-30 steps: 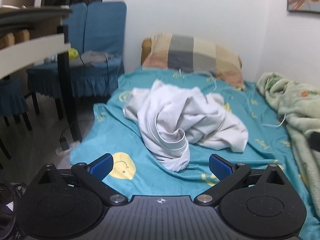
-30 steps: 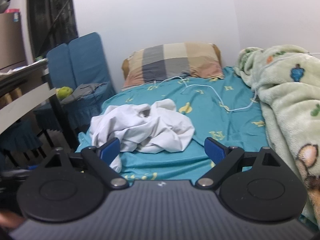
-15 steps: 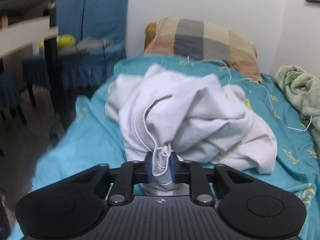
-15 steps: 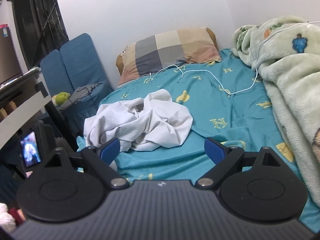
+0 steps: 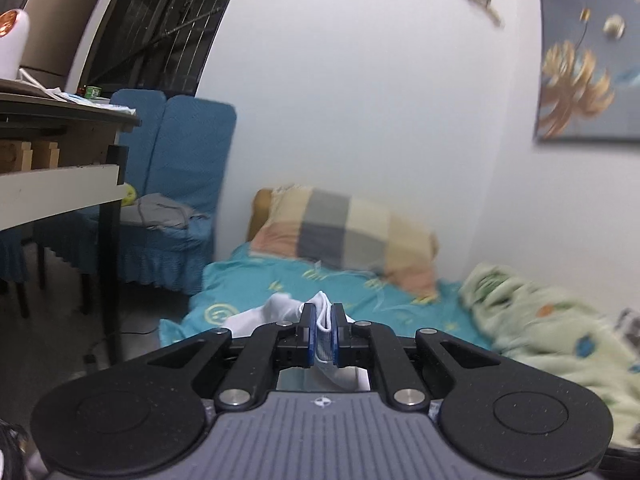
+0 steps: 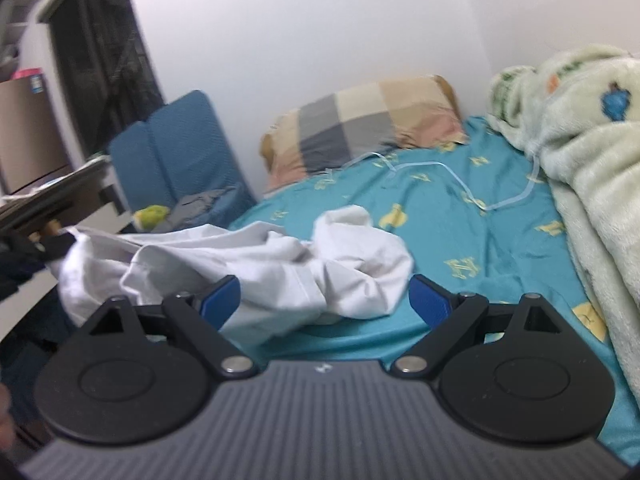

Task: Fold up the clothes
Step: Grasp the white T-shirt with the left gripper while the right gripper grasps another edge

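A crumpled white garment (image 6: 280,264) lies on the teal bed sheet (image 6: 460,220) near the bed's front left corner. My left gripper (image 5: 323,334) is shut on a fold of the white garment (image 5: 324,312) and holds it lifted above the bed; most of the cloth hangs hidden below it. In the right wrist view the garment's left end is stretched up and to the left. My right gripper (image 6: 326,298) is open and empty, just in front of the garment's near edge.
A checked pillow (image 6: 360,120) lies at the head of the bed. A green fleece blanket (image 6: 592,152) is heaped along the right side. A white cable (image 6: 460,178) runs across the sheet. A blue-covered chair (image 5: 176,184) and a desk (image 5: 60,152) stand left of the bed.
My left gripper closed on the garment's edge and lifted it up and back. My right gripper stayed open and came closer to the garment.
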`<state>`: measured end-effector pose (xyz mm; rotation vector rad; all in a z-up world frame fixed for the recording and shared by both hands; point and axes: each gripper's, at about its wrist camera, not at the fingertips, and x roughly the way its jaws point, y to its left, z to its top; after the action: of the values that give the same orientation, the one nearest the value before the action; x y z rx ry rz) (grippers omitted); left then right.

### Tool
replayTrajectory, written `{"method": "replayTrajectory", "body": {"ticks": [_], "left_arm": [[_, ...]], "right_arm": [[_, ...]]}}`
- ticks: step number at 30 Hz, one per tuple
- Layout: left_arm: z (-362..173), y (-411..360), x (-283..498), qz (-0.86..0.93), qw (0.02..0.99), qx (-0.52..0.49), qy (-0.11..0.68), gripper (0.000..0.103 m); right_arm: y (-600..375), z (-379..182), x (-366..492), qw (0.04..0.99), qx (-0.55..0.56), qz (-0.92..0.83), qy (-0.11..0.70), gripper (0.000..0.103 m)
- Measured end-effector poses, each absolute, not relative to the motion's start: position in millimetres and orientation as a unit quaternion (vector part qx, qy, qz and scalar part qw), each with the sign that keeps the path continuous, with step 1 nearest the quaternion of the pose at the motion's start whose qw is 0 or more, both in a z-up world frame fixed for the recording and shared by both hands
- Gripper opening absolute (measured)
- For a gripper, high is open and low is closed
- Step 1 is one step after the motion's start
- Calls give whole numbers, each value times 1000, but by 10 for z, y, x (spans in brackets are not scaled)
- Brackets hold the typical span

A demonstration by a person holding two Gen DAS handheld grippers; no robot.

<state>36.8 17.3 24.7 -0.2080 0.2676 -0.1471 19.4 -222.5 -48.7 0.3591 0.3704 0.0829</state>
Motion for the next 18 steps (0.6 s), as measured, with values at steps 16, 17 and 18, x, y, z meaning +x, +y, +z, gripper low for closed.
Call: {"method": "replayTrajectory", "body": {"ticks": [16, 17, 18], "left_arm": [[29, 738, 35, -51, 973, -151, 164, 8], [35, 752, 57, -49, 973, -155, 166, 8], [33, 767, 84, -46, 972, -156, 169, 8]], "right_arm": [[-1385, -908, 992, 936, 115, 181, 280, 80], [-1382, -967, 1057, 930, 124, 189, 290, 73], [-1375, -1026, 1116, 924, 127, 196, 304, 73]]}}
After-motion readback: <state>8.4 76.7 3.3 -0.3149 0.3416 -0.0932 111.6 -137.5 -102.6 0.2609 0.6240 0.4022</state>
